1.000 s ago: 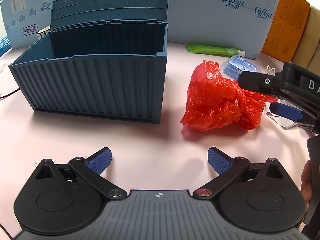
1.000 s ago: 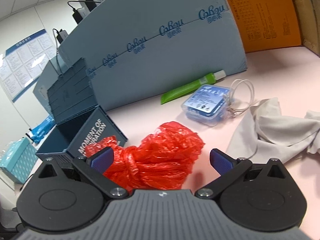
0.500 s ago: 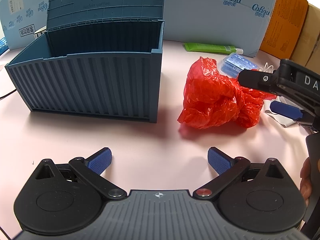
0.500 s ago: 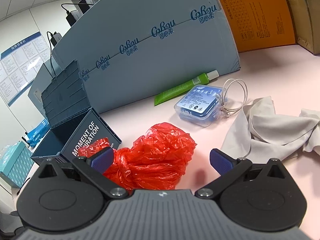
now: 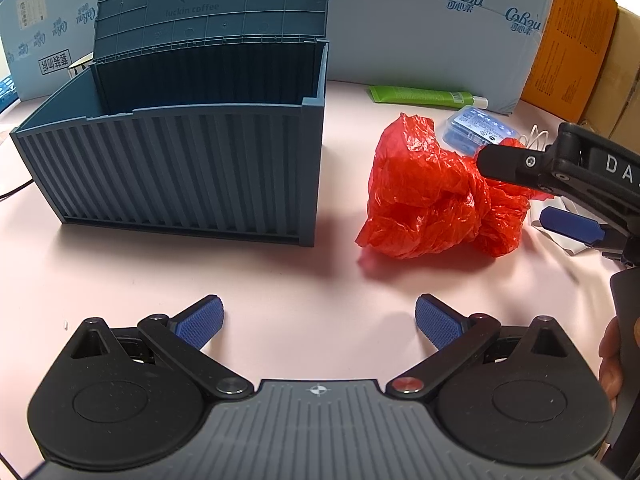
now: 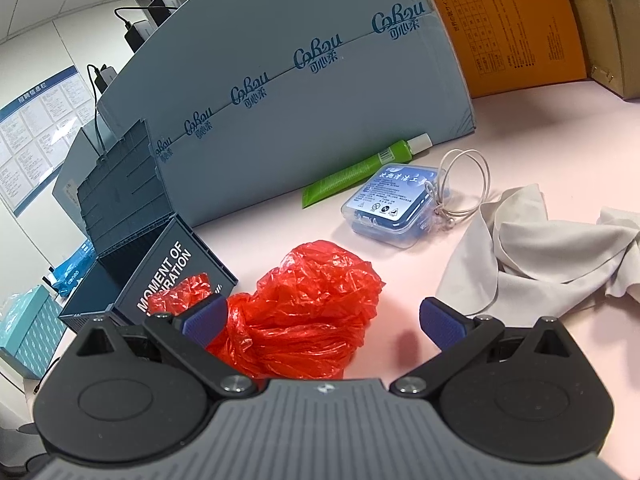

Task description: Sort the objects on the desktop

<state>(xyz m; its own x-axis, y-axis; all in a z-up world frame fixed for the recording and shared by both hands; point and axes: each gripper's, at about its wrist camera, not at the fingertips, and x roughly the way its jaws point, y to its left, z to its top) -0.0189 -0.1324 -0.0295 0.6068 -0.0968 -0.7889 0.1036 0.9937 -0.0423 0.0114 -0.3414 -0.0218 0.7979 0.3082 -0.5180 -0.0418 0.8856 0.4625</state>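
Change since earlier: right gripper (image 6: pixel 322 318) is brought lower and closer over the red plastic bag (image 6: pixel 304 320), which is seen larger between its fingers than a second ago; the left-wrist view is shifted only slightly.
Right jaws: spread wide; the bag is straddled, and whether the left pad touches the film cannot be told, since a fold is hidden behind that finger.
Right gripper from the left view: right gripper (image 5: pixel 532 192) is seen at the frame's right edge, one black finger laid across the bag's top, the blue pad below; its body is cut off after the letters "DA".
Left jaws: left gripper (image 5: pixel 318 320) is held with its jaws spread, nothing between them, above bare pink desk (image 5: pixel 160 280).
Bag: red plastic bag (image 5: pixel 432 200) is crumpled on the desk, just right of the blue storage box (image 5: pixel 180 168), apart from it.
Box: open, lid raised behind; its floor is hidden by the front wall, so contents cannot be made out. In the right view the end lettering is partly covered by the bag and finger.
Other items: green tube (image 6: pixel 360 170) is laid against the blue-grey carton (image 6: pixel 320 100); clear case (image 6: pixel 390 204) with a wire ring (image 6: pixel 464 184) touching it; grey cloth (image 6: pixel 540 256) is cut off at the right.
Hand: a fingertip edge (image 5: pixel 610 356) is glimpsed at the border, mostly hidden.
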